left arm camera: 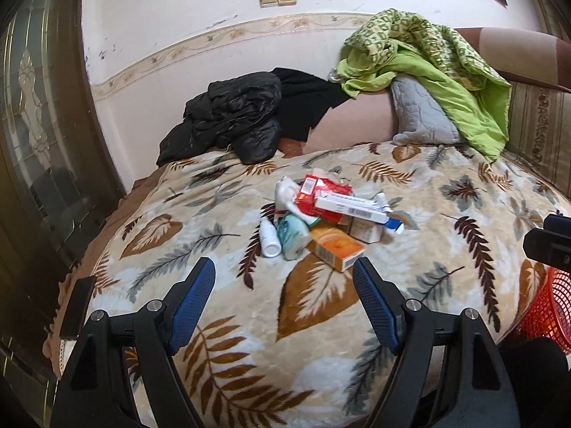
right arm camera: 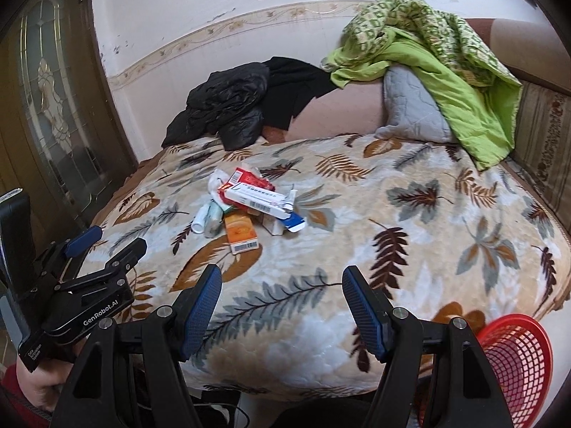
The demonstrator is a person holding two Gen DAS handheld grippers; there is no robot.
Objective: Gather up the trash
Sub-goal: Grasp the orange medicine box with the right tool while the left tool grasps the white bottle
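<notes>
Both grippers, left [left arm camera: 283, 278] and right [right arm camera: 280, 285], gape empty. Trash pile [left arm camera: 321, 214] lies ahead, left gripper nearer; orange box [left arm camera: 335, 249] points toward it.

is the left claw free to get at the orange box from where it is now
Probably yes. The left claw is open and empty, and the orange box lies at the near edge of the trash pile on the leaf-print blanket, with only bare blanket between them. Nothing lies on its near end.
</notes>
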